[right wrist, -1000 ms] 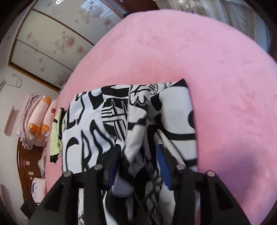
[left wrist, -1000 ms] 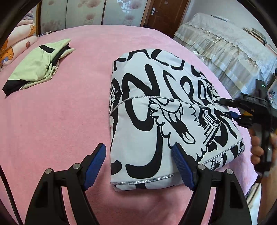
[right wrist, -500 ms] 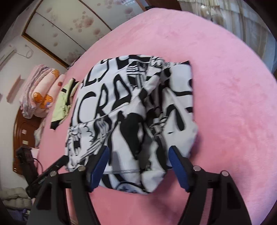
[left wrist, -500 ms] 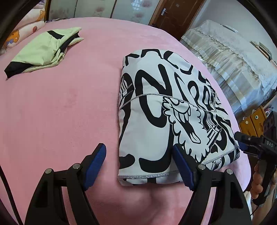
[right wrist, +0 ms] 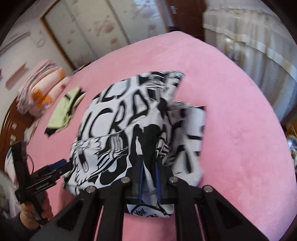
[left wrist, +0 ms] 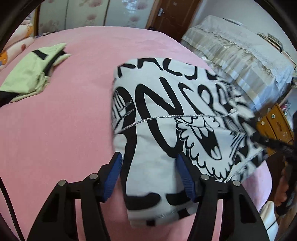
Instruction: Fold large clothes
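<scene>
A: Garment (left wrist: 167,140), white with heavy black graffiti lettering and a cartoon figure, lies folded into a thick soft bundle on the pink bedspread (left wrist: 74,129), its near hem edged with silvery stitching.

B: And the left gripper (left wrist: 148,174)?

A: Its blue ribbed pads straddle the near corner of the bundle. The jaws have just been closing, with the cloth between them; the fabric fills the gap and both pads touch it, so it looks clenched on that corner.

B: The right gripper (right wrist: 148,176)?

A: In its own view the two blue pads stand almost together, with a thin pleat of the same printed cloth pinched between them. Those jaws have also just been closing. The fabric bunches into dark folds just above the pads, and a printed label shows below them.

B: Can each tool see the other?

A: Yes. From the right wrist, the left tool is a black frame at the bundle's left edge, gripped by a hand (right wrist: 35,211). From the left wrist, the right tool is a blurred dark shape at the bundle's far right corner.

B: Further back?

A: A pale green folded garment (left wrist: 31,77) with black trim lies well apart on the plush cover. Beyond are stacked quilts (right wrist: 40,89), a brown door (left wrist: 167,14) and a lace-edged cloth (left wrist: 241,48) draped over furniture.
</scene>
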Demonstrator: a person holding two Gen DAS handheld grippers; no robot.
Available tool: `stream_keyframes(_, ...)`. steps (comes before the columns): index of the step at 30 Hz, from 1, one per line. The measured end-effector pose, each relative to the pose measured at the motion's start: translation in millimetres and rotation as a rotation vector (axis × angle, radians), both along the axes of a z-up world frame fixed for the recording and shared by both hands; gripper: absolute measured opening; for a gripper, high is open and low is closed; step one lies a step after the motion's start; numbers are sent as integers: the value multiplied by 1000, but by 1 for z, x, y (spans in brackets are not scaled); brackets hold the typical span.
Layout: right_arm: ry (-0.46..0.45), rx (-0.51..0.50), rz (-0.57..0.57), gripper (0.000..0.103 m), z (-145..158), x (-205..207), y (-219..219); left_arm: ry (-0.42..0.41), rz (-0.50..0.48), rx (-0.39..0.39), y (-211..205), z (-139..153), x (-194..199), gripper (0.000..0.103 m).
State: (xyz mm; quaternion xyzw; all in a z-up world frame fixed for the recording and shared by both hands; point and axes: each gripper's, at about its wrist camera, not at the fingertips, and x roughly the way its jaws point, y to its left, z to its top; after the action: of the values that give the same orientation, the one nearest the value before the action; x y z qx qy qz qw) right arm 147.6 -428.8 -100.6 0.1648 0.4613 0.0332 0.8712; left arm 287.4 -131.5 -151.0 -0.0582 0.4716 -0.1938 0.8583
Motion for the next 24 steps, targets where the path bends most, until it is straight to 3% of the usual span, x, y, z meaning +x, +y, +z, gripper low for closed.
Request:
stream_keyframes(2, 50, -15, -27, 10, -28, 5, -8, -20, -9, 42, -13, -2, 3, 59)
stream_keyframes(5, 79, 64, -89, 9, -60, 4, -28, -57, -27, 123, -32, -4, 1, 60)
stream_keyframes(7, 48, 127, -131, 7, -53, -5, -36, -73, -41, 145, -37, -2, -2, 60)
stream_keyframes(9, 1, 44, -125, 5, -35, -12, -29, -67, -45, 132, -36, 0, -2, 60)
stream_keyframes(11, -8, 22, -142, 4, -29, -14, -32, -56, -39, 111, -34, 0, 0, 60)
stream_keyframes(13, 11, -56, -208, 0, -36, -13, -46, -56, -28, 117, -32, -4, 2, 61)
stream_keyframes(15, 63, 37, -230, 0, -56, -9, -61, -64, -27, 129, -36, -8, 2, 63)
stream_keyframes(18, 63, -57, -206, 1, -51, -4, -45, -70, -30, 167, -42, -11, 2, 66)
stream_keyframes(23, 9, 51, -228, 11, -22, 12, -49, -45, -23, 140, -40, -11, 6, 68)
stream_keyframes(24, 0, 75, -226, 24, -17, 15, -51, -46, -23, 143, -40, -10, 5, 69)
